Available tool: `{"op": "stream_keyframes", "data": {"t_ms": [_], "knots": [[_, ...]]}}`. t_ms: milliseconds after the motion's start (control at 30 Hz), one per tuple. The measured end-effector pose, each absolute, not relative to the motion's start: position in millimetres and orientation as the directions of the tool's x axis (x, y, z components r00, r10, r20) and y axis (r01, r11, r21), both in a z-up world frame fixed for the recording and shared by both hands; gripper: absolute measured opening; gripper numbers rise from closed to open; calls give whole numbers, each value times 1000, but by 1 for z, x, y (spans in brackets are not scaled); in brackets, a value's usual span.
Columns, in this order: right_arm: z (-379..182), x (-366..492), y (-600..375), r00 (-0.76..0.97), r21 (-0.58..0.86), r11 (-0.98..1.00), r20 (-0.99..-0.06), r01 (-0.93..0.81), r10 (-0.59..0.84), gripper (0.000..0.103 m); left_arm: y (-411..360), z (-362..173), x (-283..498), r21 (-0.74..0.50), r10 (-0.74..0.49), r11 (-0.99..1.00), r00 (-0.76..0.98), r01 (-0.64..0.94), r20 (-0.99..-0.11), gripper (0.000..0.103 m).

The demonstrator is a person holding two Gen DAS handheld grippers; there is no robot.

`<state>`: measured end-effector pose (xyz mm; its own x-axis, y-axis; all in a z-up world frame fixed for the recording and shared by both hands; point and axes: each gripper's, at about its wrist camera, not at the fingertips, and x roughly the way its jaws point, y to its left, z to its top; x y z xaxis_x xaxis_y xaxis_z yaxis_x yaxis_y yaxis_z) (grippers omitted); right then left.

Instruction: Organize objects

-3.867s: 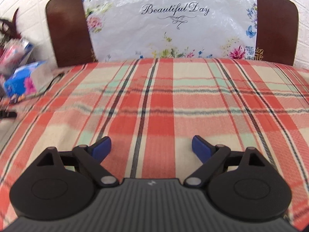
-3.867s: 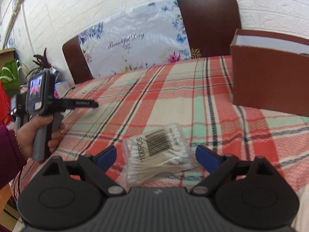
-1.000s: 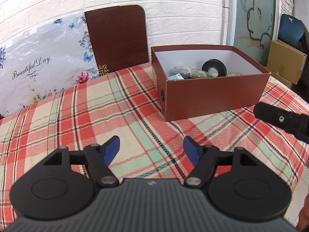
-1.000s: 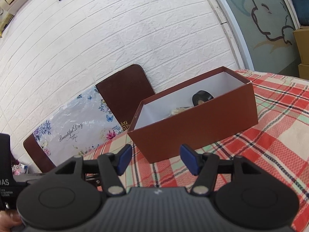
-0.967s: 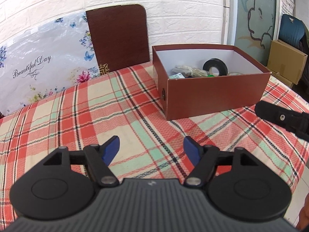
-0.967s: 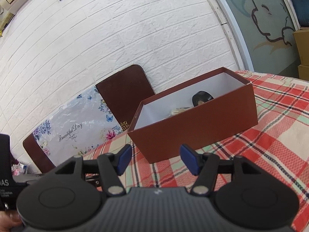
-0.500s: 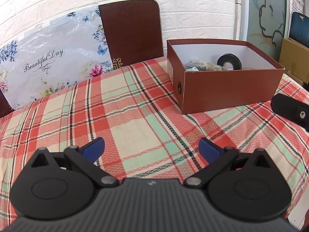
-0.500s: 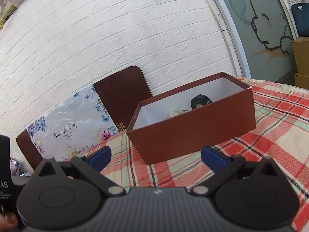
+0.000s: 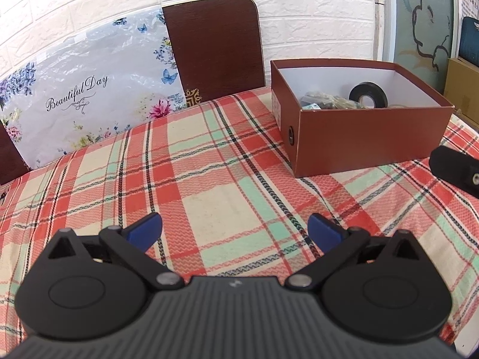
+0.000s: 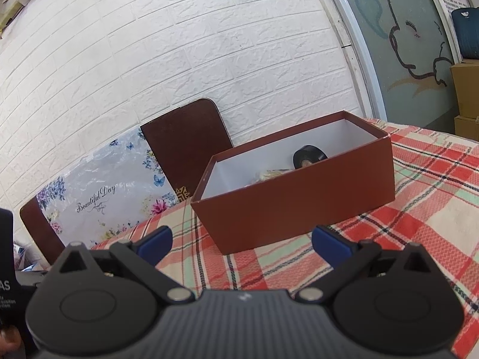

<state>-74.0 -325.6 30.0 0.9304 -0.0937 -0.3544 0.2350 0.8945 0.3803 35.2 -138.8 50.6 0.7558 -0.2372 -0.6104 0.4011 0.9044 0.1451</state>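
The left gripper [image 9: 235,229] hangs over the plaid tablecloth [image 9: 209,197] with its blue pads [image 9: 143,231] spread wide and nothing between them; only bare cloth lies ahead of the fingertips and between them. Ahead and to the right of the right-hand pad sits the open brown box [image 9: 368,137], well apart from the pads, its near left corner the closest edge and a small round hole showing in its left end wall. Inside, against the white lining, a black tape roll [image 9: 368,97] leans beside a clump of small packets [image 9: 326,101]. Straight ahead, past a broad stretch of open cloth, the table's far edge meets a dark brown chair back [image 9: 215,51] and a floral plastic bag [image 9: 89,89] to its left. At the far right, part of the other tool's black body pokes in just in front of the box. The right gripper [image 10: 241,240] likewise stands wide apart and empty, above the cloth [image 10: 419,224]; the box [image 10: 299,206] lies directly ahead of its fingertips, near, its long wall facing them with a strip of free cloth between. The tape roll [image 10: 308,157] shows over the rim, toward the far right end. To the right of the fingers the cloth runs clear.
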Motion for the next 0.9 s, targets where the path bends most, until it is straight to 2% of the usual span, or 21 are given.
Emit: {"op": "stream_keyframes", "data": {"t_ms": [733,900], "knots": [[28,-72,-324,926,355,901,-361,249,-113,103,-141,54,32,228,-155,914,809,335,-567,103],[28,-72,-325,926,354,901,-358,252,-118,103,-142,58,27,260,-128,916,835,307,-535,103]]}}
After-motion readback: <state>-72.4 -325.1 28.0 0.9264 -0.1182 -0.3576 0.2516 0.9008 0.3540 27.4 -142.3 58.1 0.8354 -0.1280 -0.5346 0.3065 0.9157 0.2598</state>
